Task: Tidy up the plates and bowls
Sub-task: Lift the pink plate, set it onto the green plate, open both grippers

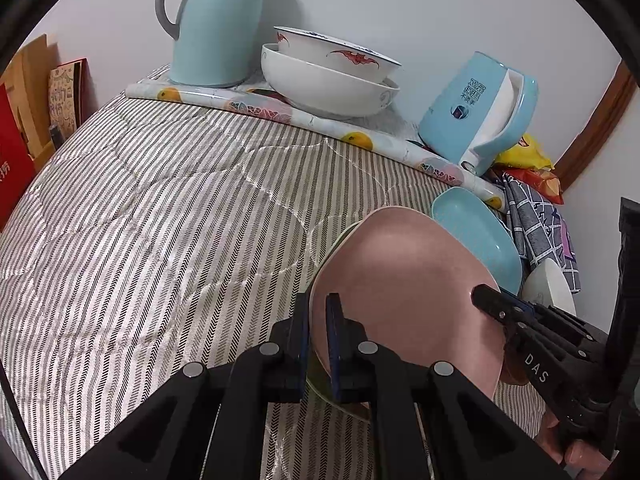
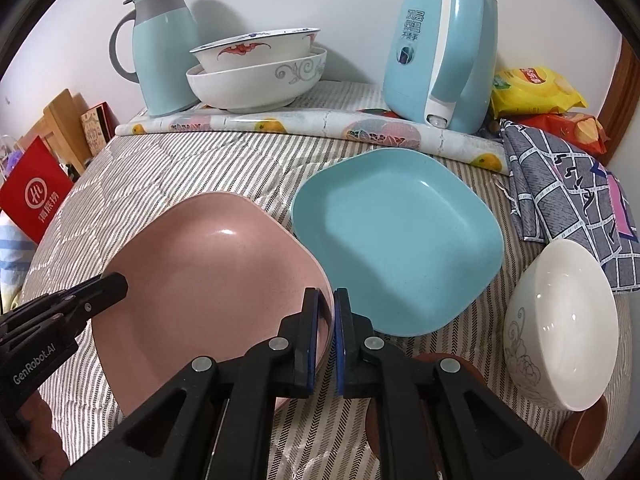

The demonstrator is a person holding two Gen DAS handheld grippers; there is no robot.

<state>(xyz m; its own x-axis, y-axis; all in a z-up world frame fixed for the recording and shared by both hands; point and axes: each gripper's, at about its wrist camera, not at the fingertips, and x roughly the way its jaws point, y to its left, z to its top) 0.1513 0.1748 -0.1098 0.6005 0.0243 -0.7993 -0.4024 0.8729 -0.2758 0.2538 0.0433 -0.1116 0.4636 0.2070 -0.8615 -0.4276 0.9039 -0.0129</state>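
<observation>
At the far left, a teal jug (image 2: 164, 48) is standing by two nested bowls (image 2: 256, 68), which are judged already stacked. On the striped counter (image 2: 180, 164), the pink plate (image 2: 208, 280) is being held at both edges: the left claw (image 1: 318, 330) is clamped on its rim, with a greenish plate seemingly beneath, and the right claw (image 2: 326, 330) is closed on its opposite rim. Further right, the blue plate (image 2: 396, 240) and white bowl (image 2: 560, 336) are lying separately, still waiting to be sorted.
</observation>
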